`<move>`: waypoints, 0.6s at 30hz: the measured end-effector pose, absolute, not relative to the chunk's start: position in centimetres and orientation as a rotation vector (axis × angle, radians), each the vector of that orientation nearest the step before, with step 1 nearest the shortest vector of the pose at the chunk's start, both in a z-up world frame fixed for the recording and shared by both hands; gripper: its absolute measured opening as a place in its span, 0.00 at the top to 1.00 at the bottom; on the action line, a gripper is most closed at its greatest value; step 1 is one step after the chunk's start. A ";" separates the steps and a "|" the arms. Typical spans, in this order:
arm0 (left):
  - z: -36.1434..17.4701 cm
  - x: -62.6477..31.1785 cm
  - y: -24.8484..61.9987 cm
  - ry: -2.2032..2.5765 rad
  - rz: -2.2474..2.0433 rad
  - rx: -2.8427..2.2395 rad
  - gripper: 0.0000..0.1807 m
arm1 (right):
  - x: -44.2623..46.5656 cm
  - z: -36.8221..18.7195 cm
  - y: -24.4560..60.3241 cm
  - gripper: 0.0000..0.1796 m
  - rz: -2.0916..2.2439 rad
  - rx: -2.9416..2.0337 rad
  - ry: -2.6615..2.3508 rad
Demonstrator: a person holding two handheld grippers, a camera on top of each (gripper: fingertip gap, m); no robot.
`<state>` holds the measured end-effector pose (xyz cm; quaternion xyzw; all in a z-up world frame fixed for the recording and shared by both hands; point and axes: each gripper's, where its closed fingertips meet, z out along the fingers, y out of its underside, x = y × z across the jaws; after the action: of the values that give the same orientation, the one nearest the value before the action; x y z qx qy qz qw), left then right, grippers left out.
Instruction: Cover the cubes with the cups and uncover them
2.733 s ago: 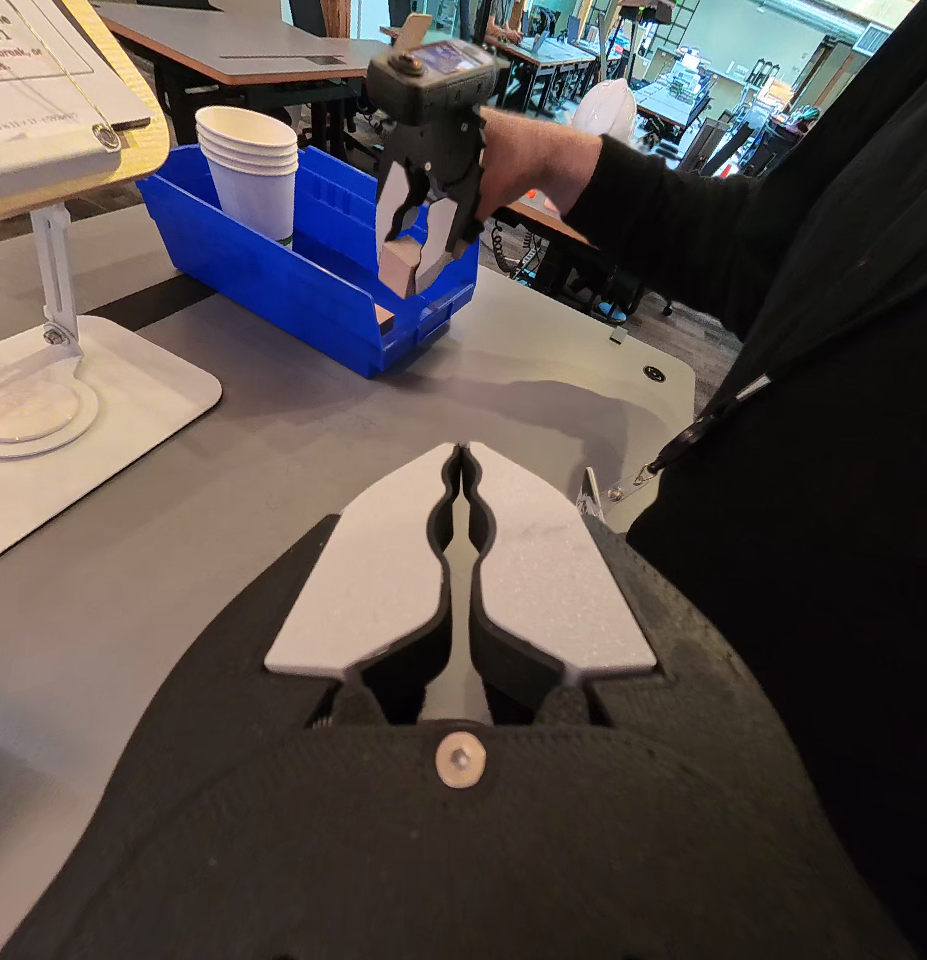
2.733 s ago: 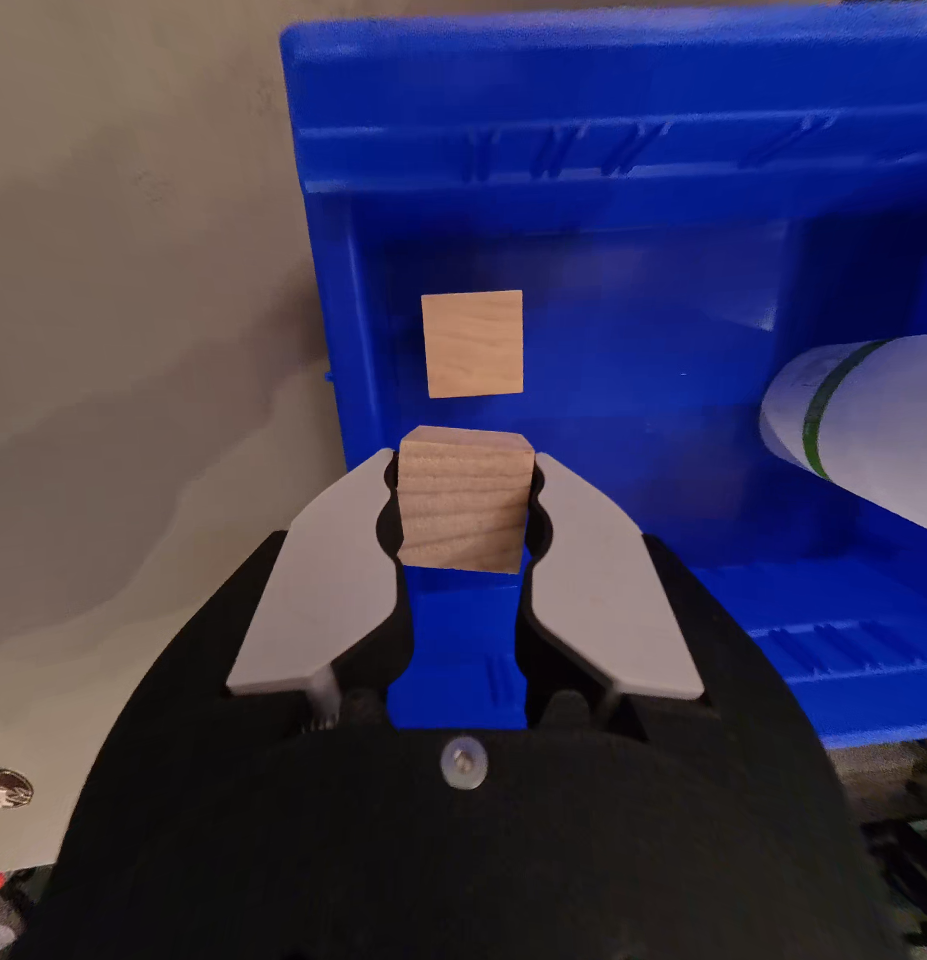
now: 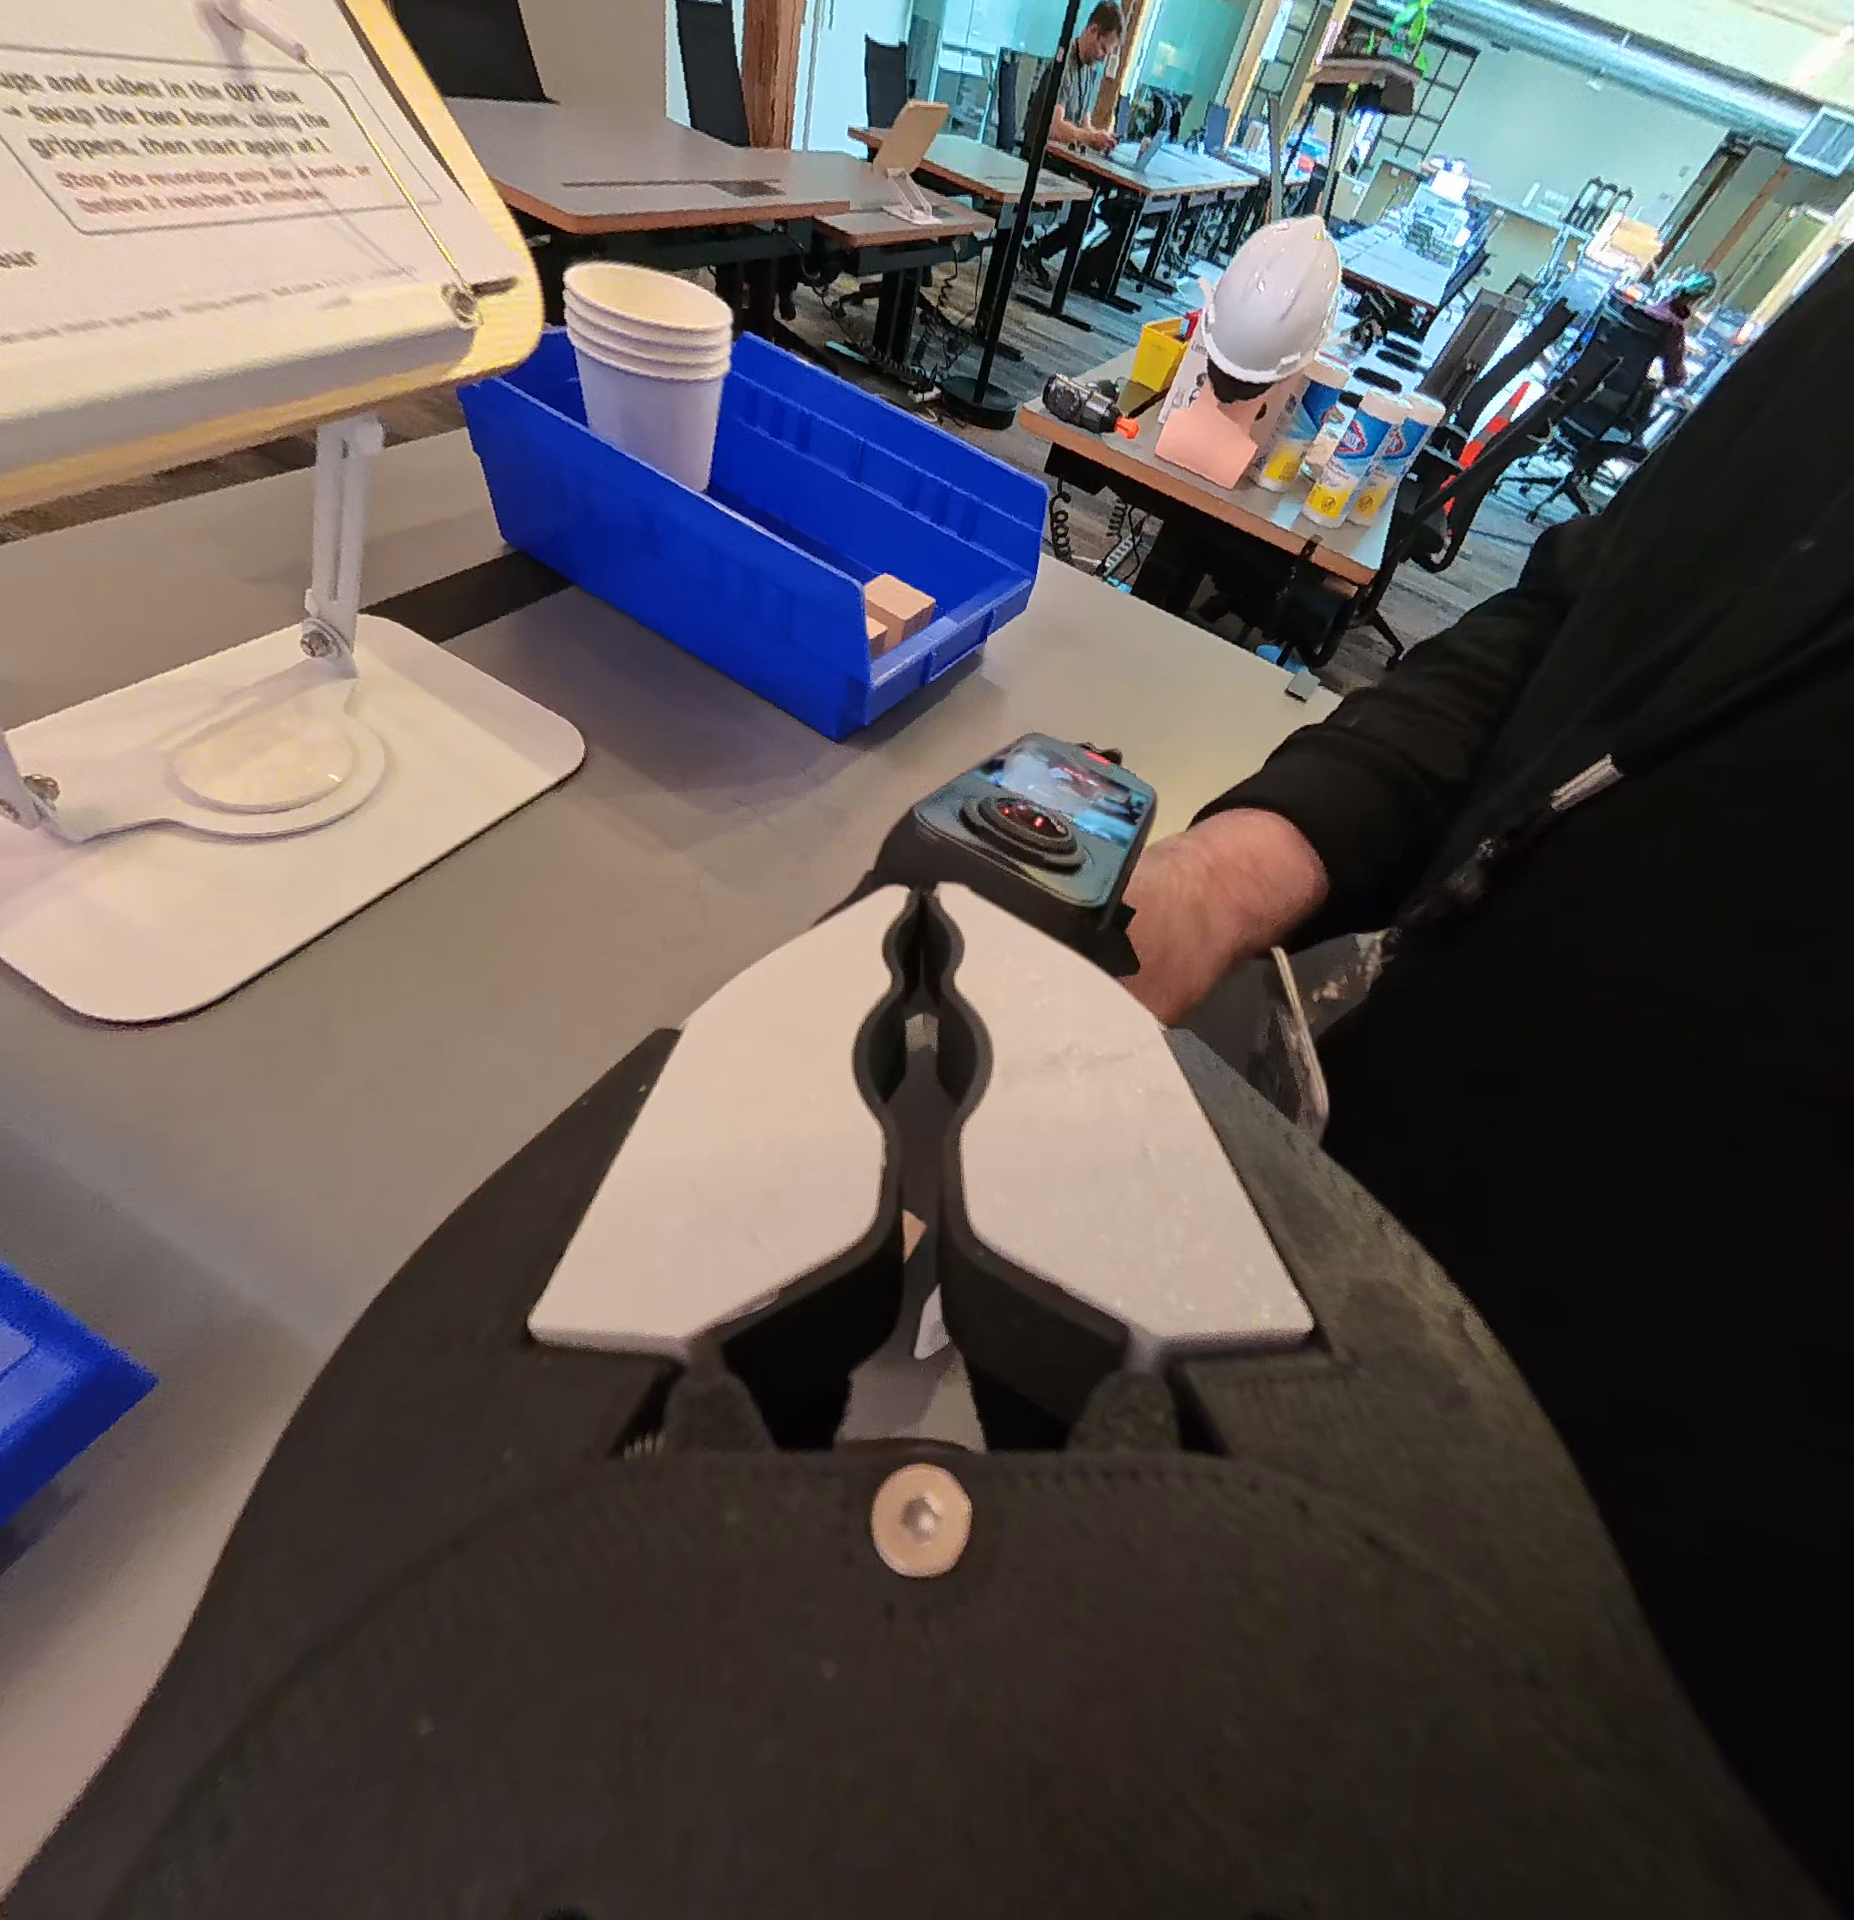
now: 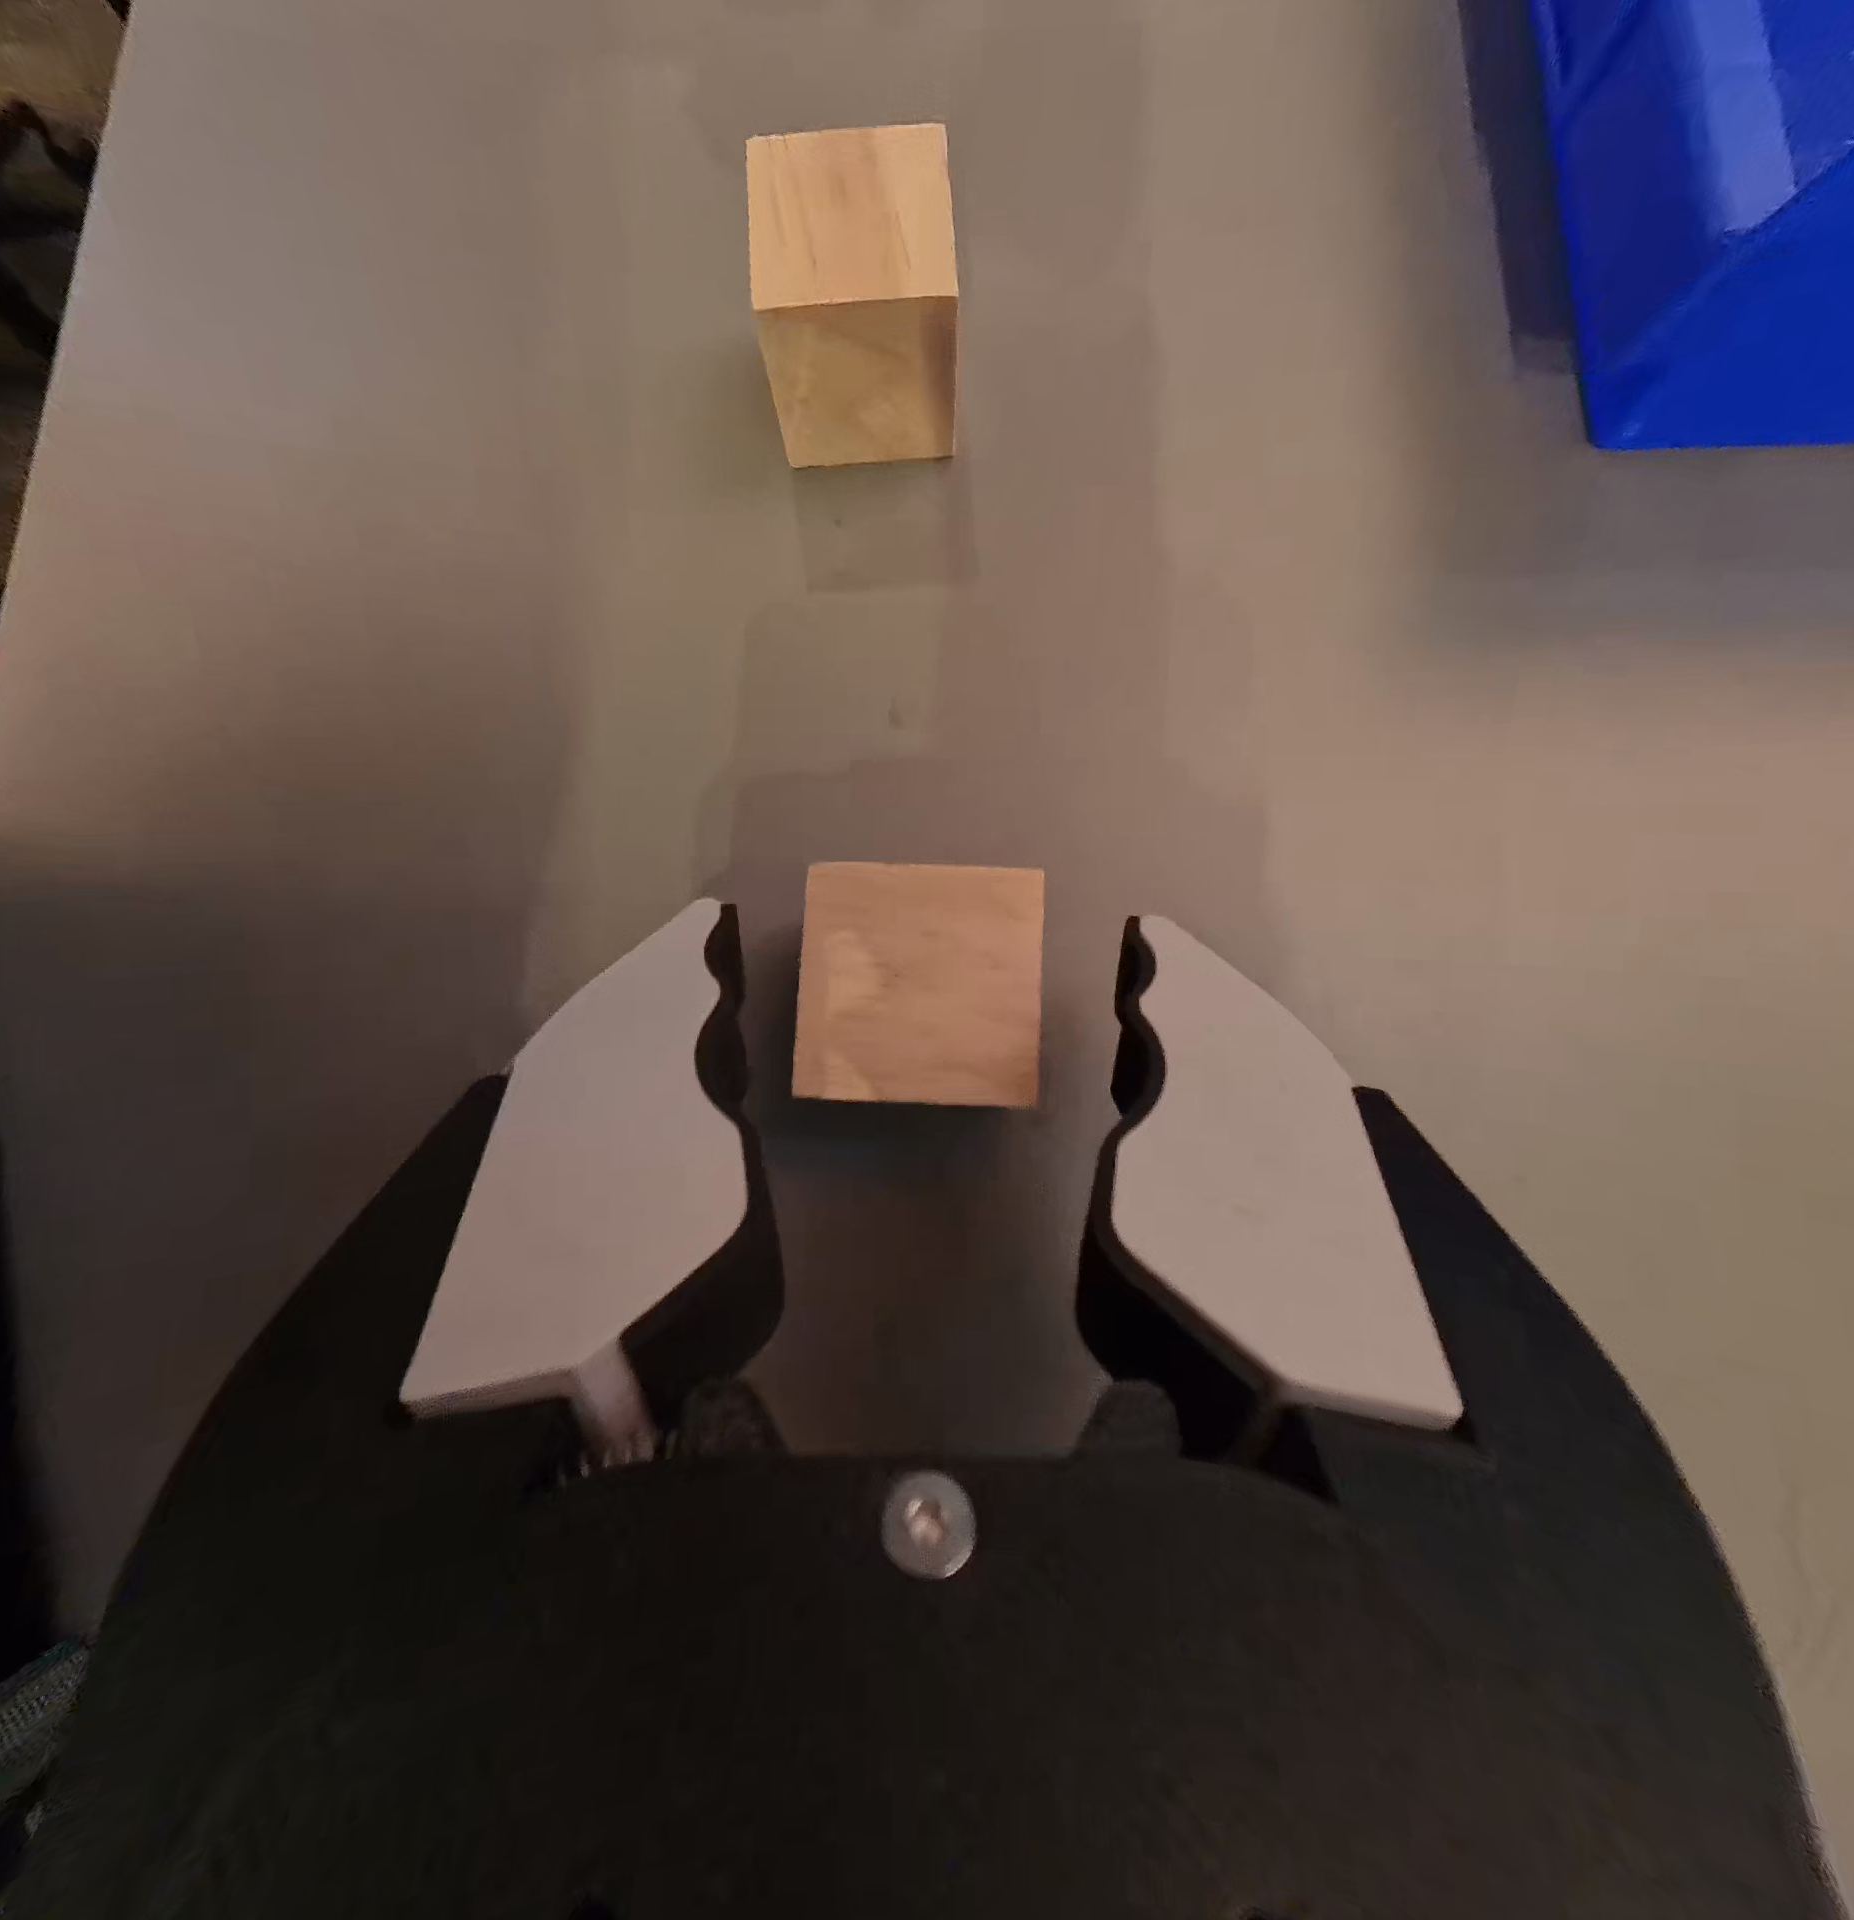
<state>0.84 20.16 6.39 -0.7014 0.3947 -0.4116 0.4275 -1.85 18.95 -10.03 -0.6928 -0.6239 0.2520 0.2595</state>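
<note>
Grey and bare, the surface [image 4: 1318, 727] fills my right wrist view. I have the right tongs [image 4: 928, 935] pointed down at it, spread wide, gripping nothing; a wooden cube [image 4: 918, 987] sits on the surface between the tips, clear of both. A second cube [image 4: 855, 301] stands farther on, well apart. My left tongs [image 3: 923, 914] hang level above the surface, tips pressed together and empty. Beyond them a blue bin [image 3: 694, 561] holds a stack of white paper cups [image 3: 648, 364] (upright, nested) and more cubes [image 3: 897, 613].
</note>
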 end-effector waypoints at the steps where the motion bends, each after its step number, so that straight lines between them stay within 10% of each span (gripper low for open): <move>1: 6.5 0.5 20.3 0.977 -1.023 -1.752 1.00 | -2.0 -10.1 19.0 0.62 0.670 -1.878 -1.705; 18: 7.8 -1.5 20.6 0.942 -0.975 -1.745 1.00 | 6.7 -1.8 25.4 0.75 0.849 -1.882 -1.473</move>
<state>-1.49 20.59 7.81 -0.7054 0.3808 -0.3942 0.4495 6.66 25.44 -1.76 -0.7082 -0.5545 0.3195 0.2980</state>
